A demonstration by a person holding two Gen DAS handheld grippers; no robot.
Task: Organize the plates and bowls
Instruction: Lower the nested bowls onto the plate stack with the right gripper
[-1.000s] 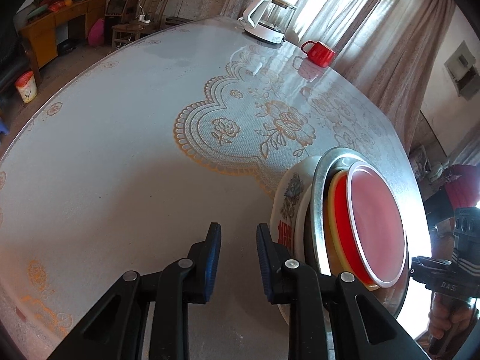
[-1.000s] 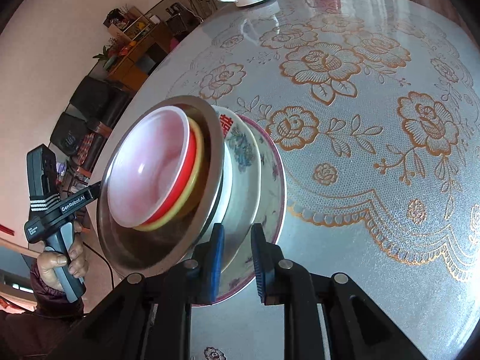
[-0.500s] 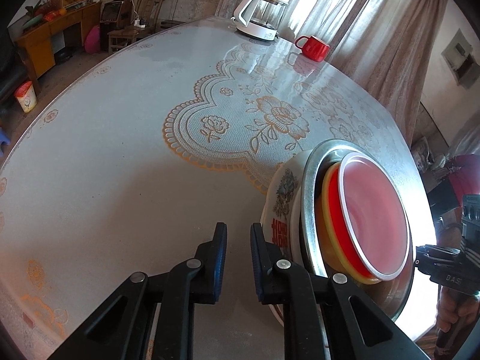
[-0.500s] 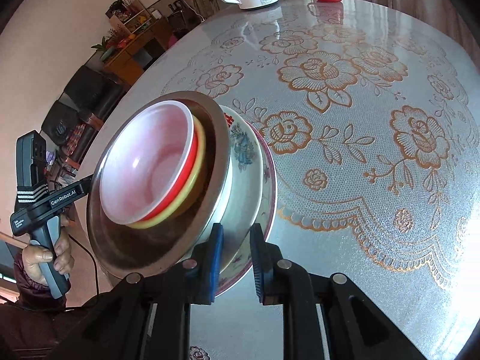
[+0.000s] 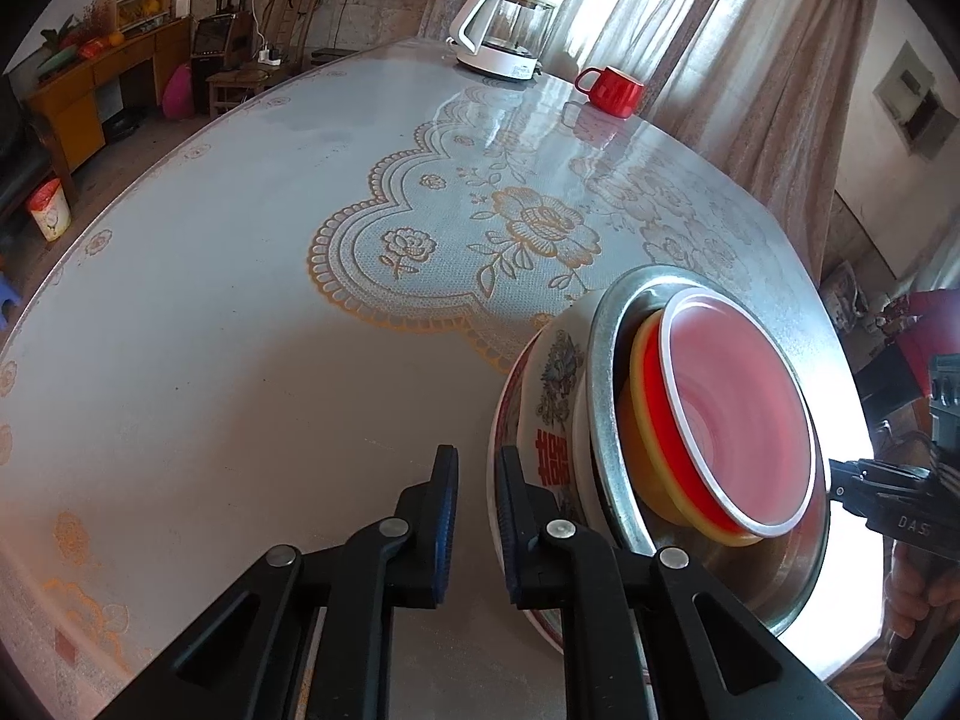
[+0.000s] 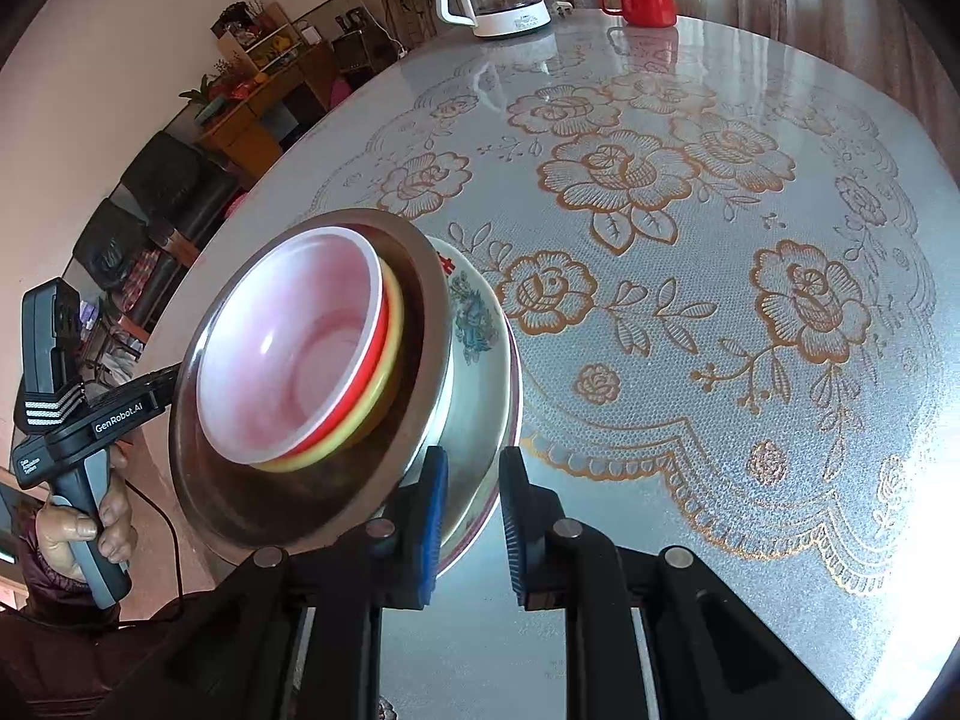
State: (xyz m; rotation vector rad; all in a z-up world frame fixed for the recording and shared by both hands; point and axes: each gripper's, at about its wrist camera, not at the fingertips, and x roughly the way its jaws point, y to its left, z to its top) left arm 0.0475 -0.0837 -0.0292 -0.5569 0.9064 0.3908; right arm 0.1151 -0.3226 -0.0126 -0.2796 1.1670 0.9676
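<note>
A lace-patterned round worktop filled the room. At its near edge the left gripper had just narrowed, empty; the right gripper clamped the stacked plates and nested bowls. Far off stood a kettle and red mug.

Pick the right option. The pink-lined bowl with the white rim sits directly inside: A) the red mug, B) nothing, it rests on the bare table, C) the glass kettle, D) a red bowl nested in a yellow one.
D: the white-rimmed bowl nests in a red bowl, inside a yellow bowl, all within the metal basin.
</note>
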